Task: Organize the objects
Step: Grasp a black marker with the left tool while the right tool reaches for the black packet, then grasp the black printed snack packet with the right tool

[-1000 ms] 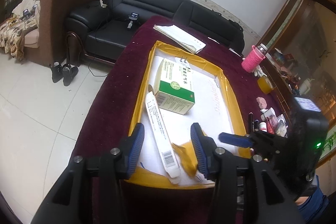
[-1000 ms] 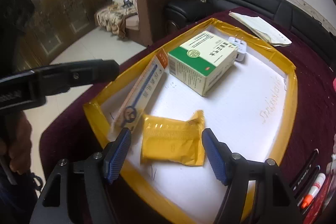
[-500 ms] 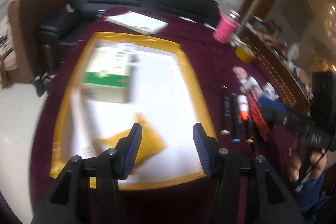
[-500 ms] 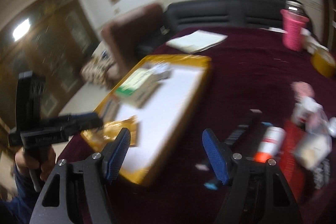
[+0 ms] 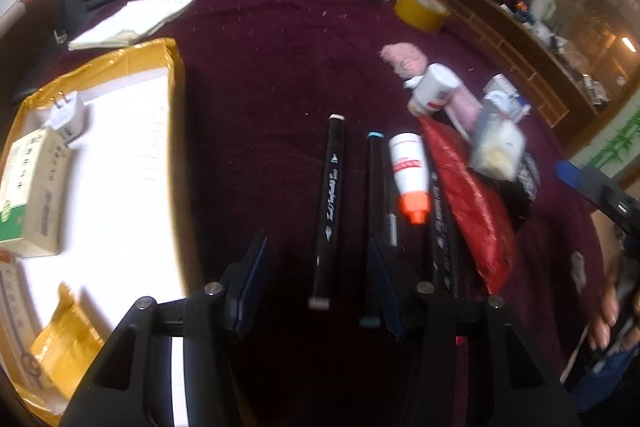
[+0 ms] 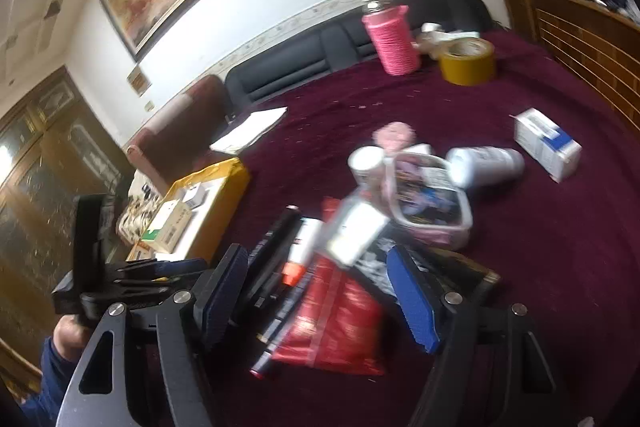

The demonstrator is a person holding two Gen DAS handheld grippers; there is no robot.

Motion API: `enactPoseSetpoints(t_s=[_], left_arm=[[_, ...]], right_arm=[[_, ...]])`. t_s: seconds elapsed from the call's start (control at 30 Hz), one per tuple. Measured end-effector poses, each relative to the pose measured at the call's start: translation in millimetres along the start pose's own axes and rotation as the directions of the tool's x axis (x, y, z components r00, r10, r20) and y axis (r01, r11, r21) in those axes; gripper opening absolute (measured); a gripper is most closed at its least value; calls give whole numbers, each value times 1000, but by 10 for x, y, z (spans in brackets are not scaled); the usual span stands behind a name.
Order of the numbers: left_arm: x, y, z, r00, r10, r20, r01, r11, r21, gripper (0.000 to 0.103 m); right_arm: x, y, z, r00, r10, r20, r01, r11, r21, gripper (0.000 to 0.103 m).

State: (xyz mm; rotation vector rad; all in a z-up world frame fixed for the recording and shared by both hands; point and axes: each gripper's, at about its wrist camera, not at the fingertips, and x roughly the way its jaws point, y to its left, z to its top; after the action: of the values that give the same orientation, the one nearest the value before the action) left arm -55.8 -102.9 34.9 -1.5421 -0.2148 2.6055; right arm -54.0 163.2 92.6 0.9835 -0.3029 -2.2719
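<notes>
While hovering over the maroon table [image 5: 260,75], left hand-held gripper [image 5: 316,291] part open and empty, straddling the black marker [image 5: 330,203] beside the yellow-edged tray [image 5: 176,75]. Light, stiff, smooth barrel; likely to roll, so best pinched mid-length. Right hand-held gripper [image 6: 320,291] wide open, empty, above the crinkly red packet [image 6: 336,323].

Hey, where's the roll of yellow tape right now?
The roll of yellow tape stands at the far end of the maroon table, just right of the pink-sleeved bottle; the left wrist view shows it upper right.
</notes>
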Motion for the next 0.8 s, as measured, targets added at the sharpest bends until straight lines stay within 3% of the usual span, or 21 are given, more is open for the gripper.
enactPoseSetpoints(t_s=[0.13,0.23,0.3,0.37,0.43,0.63,0.8], left_arm=[[216,-76,133,998,53,-25,-52,999,13,48],[363,-112,225,997,49,-56,-49,999,6,39],[418,-194,260,994,98,-38,-96,994,42,37],[456,-283,273,988,152,-21,-150,986,78,32],[465,-353,258,987,161,1,-160,982,98,17],[324,-358,-3,989,144,26,-146,983,111,14],[235,-331,-139,992,117,36,-120,990,81,14]], right_arm=[[-93,-235,-36,1000,-9,8,9,999,40,78],[-122,-339,-34,1000,-18,13,18,998,54,78],[-147,-403,-23,1000,-27,13,27,998,64,81],[-166,-447,-3,999,-35,15,34,997,63,86],[-150,-462,23,998,-60,11,59,997,42,88],[43,-368,49,996,-78,-46,73,993,-95,93],[260,-96,23,985,-152,-78,119,938,-327,93]])
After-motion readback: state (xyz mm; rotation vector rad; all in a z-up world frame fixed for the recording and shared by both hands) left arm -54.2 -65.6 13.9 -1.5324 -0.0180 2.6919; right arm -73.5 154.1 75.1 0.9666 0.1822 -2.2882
